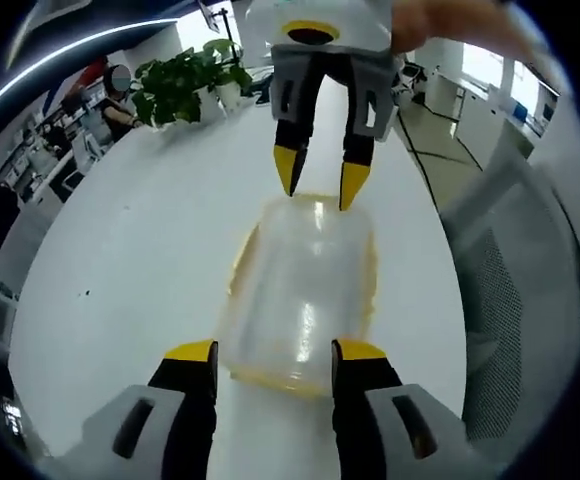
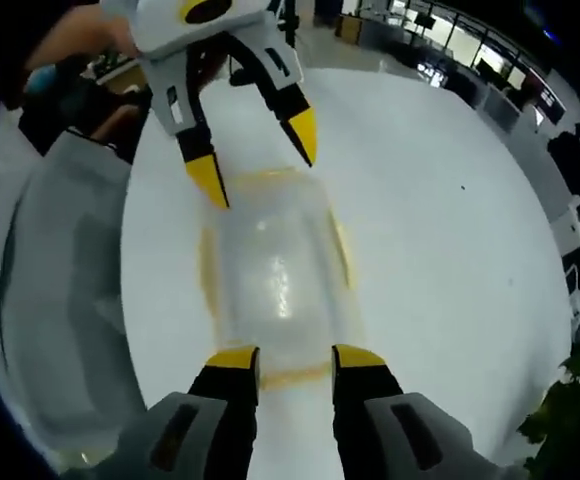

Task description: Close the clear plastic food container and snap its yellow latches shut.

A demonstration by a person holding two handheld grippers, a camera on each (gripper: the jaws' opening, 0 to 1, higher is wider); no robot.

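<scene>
Office space stretches behind a broad white table [image 1: 120, 260], with desks and screens far off. Beyond the table's far edge from the container [image 1: 305, 300], in the left gripper view, a leafy potted plant [image 1: 185, 85] stands well apart from it; a grey mesh chair [image 1: 515, 300] sits off the table's edge to one side of the container, and shows as a pale grey shape [image 2: 55, 290] in the right gripper view. Nothing lies on the table between the container and the grippers.

That clear plastic food container rests on the table, its lid down on the body [image 2: 275, 275], a yellow seal or latch edge running along the rim at both long sides and both ends. Whether the latches are snapped down I cannot tell.

At the container's near end, the left gripper [image 1: 273, 352] has its yellow-tipped jaws spread about as wide as that end, one on each side, gripping nothing. At the opposite end, the right gripper [image 1: 317, 183] hangs tips-down with a moderate gap, just above the rim; in its own view the right gripper [image 2: 295, 358] frames its end likewise, and the left gripper [image 2: 260, 160] sits splayed over the far rim.
</scene>
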